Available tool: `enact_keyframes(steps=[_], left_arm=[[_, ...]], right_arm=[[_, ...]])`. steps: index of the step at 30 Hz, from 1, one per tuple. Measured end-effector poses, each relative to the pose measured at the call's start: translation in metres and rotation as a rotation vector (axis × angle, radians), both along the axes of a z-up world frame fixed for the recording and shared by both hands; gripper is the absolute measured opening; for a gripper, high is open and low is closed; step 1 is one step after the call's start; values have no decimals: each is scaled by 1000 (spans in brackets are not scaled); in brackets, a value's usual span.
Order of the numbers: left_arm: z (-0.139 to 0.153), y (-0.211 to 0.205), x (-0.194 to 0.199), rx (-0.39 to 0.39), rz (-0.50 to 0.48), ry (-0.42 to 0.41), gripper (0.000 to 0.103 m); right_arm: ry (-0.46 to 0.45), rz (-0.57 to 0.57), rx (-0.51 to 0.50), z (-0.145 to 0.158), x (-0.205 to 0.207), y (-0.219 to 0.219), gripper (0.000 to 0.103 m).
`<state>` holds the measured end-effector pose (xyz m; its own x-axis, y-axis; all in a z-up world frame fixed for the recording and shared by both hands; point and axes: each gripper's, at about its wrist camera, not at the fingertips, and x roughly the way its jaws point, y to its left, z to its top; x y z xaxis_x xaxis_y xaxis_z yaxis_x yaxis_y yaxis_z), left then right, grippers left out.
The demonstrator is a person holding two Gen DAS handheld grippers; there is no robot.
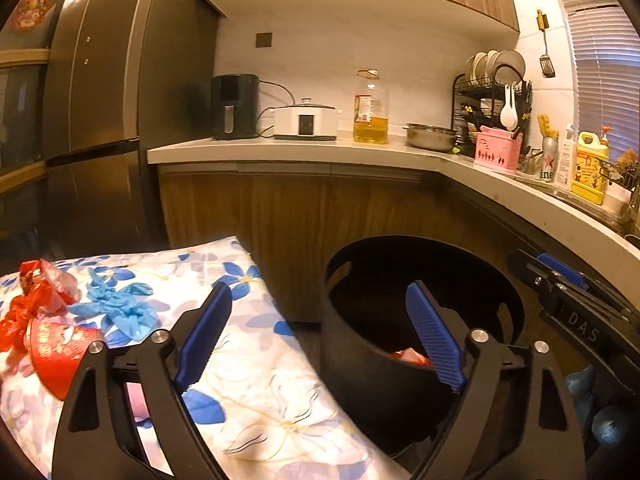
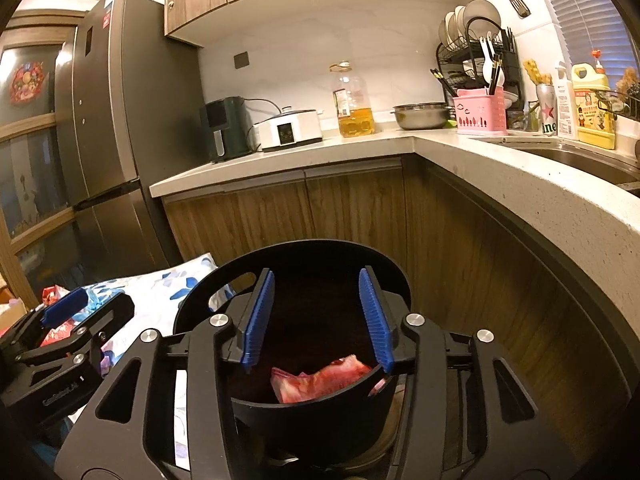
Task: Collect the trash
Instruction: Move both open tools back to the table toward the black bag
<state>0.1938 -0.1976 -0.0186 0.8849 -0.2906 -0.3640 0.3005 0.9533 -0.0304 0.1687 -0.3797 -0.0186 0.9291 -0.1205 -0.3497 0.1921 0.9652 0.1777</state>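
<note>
A black round trash bin [image 1: 424, 304] stands on the floor beside a table with a floral cloth [image 1: 256, 392]. A red and white wrapper [image 2: 320, 380] lies inside the bin [image 2: 304, 408]. On the cloth lie a red paper cup [image 1: 56, 352], crumpled red wrappers [image 1: 40, 284] and blue gloves [image 1: 120, 308]. My left gripper [image 1: 320, 340] is open and empty, over the gap between table edge and bin; it also shows in the right wrist view [image 2: 64, 308]. My right gripper [image 2: 316, 316] is open and empty, directly above the bin; it also shows in the left wrist view [image 1: 560, 276].
A curved white countertop [image 2: 520, 184] wraps around the right side, with wooden cabinets [image 2: 352, 208] below. A tall dark fridge [image 2: 108, 120] stands at left. On the counter are an oil bottle [image 1: 370, 108], a cooker [image 1: 306, 122], a metal bowl [image 1: 430, 136] and a dish rack [image 1: 492, 96].
</note>
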Motion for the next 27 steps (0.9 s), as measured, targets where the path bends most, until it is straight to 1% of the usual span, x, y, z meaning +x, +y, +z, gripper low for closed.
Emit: enact_keyframes(steps=[1, 5, 7, 9, 13, 16, 19, 23, 27], left_arm=[[0, 2, -2, 3, 7, -2, 87], [1, 13, -11, 16, 35, -12, 90], [1, 19, -16, 25, 54, -17, 95], [2, 26, -21, 23, 69, -24, 96], [3, 41, -34, 11, 100, -33, 97], [5, 52, -41, 6, 123, -34, 97], [6, 61, -46, -7, 136, -26, 97], [7, 68, -53, -1, 151, -27, 97], [8, 78, -61, -13, 168, -28, 97]], right_arm=[[1, -1, -3, 0, -1, 2, 52], [5, 4, -10, 3, -4, 9, 61], [5, 8, -10, 3, -7, 14, 69], [4, 14, -12, 5, -10, 18, 71], [5, 23, -21, 8, -17, 29, 80], [0, 28, -28, 12, -23, 36, 84], [-3, 35, -32, 16, -28, 43, 85], [-4, 38, -32, 19, -34, 49, 86], [-10, 46, -32, 22, -43, 59, 86]])
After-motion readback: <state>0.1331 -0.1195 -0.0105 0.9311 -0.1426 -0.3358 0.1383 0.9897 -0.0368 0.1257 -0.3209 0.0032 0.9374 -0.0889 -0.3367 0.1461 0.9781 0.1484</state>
